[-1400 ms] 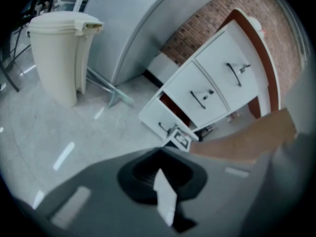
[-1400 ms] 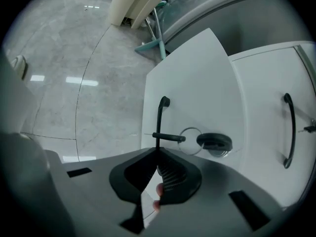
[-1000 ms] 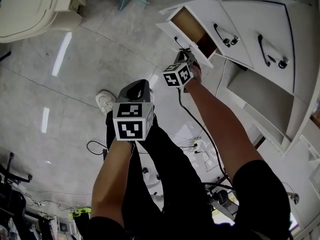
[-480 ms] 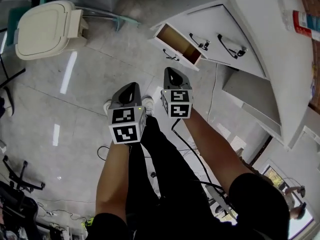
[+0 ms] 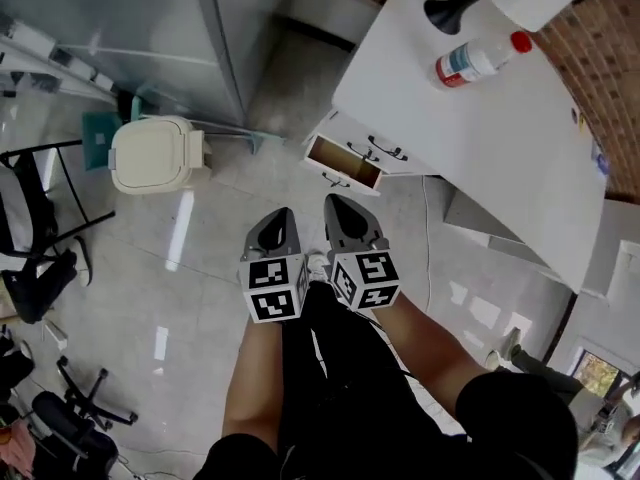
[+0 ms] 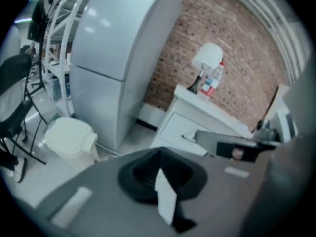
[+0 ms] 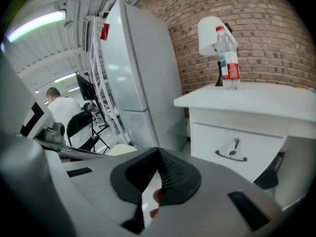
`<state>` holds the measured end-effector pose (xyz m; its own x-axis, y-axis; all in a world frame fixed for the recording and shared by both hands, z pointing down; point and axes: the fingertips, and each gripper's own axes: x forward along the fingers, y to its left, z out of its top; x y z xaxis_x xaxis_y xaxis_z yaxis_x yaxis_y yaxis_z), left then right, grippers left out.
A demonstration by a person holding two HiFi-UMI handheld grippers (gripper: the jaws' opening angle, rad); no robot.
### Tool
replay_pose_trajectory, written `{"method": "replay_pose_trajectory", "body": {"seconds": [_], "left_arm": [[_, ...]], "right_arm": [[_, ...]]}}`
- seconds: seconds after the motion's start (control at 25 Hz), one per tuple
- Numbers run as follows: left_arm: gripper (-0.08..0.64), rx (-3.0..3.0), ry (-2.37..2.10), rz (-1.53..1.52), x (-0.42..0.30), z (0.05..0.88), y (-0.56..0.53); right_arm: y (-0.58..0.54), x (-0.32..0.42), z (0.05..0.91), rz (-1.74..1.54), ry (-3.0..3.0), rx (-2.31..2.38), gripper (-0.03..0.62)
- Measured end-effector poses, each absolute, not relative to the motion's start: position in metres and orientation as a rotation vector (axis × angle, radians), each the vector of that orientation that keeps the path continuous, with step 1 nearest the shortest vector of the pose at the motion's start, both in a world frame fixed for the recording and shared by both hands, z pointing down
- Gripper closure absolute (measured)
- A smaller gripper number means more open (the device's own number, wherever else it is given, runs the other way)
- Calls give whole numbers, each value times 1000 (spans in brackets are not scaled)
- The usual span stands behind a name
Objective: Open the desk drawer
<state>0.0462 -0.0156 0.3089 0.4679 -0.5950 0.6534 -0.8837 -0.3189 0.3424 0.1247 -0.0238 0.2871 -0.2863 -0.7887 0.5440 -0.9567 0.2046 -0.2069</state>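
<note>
Right tool [image 5: 334, 202] now back off the open drawer [image 5: 347, 161], beside left tool [image 5: 283, 214], both clenched empty.

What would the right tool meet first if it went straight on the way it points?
Nothing near. The right tool, shut, aims just left of the desk corner; it would probably reach the fridge first, though depth is unclear.

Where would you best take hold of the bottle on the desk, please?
I would grip the bottle around its straight middle, at the label, jaws level. It stands upright on the desk, with the lamp close behind it in the right gripper view, so come from the desk's front.
</note>
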Motion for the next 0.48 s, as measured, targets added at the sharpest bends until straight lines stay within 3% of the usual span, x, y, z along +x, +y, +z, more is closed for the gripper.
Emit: {"method": "replay_pose_trajectory", "body": {"seconds": [0.48], "left_arm": [[563,2276,-1343,434,53,56,-41]], "right_arm": [[-36,127,52,662,-2354,1805,594]]}}
